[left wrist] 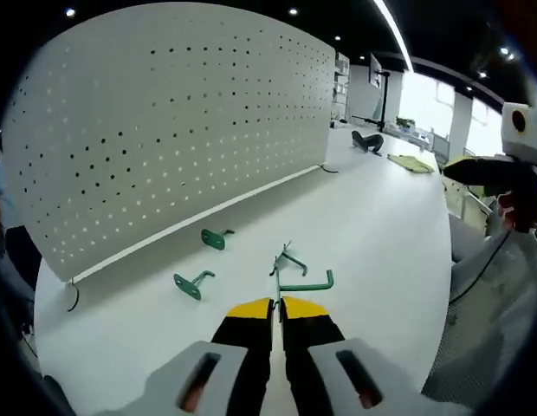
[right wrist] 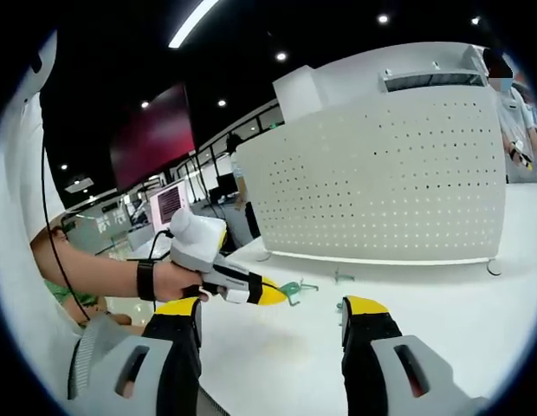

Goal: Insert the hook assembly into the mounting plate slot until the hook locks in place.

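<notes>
A big white pegboard (left wrist: 182, 130) stands upright along the white table (left wrist: 372, 225); it also appears in the right gripper view (right wrist: 381, 173). My left gripper (left wrist: 277, 303) is shut on the thin rod of a green hook assembly (left wrist: 294, 270), low over the table in front of the board. Two more green hooks (left wrist: 215, 238) (left wrist: 192, 283) lie loose near the board's foot. In the right gripper view a person's hand holds the left gripper (right wrist: 268, 295), the green hook (right wrist: 292, 289) at its tip. My right gripper (right wrist: 270, 305) is open and holds nothing, off to the side (left wrist: 476, 169).
A dark object (left wrist: 368, 140) and a yellow-green cloth (left wrist: 411, 162) lie at the table's far end. A black cable (left wrist: 74, 299) hangs at the board's near corner. The table edge (left wrist: 449, 260) runs along the right. A person (right wrist: 511, 113) stands behind the board.
</notes>
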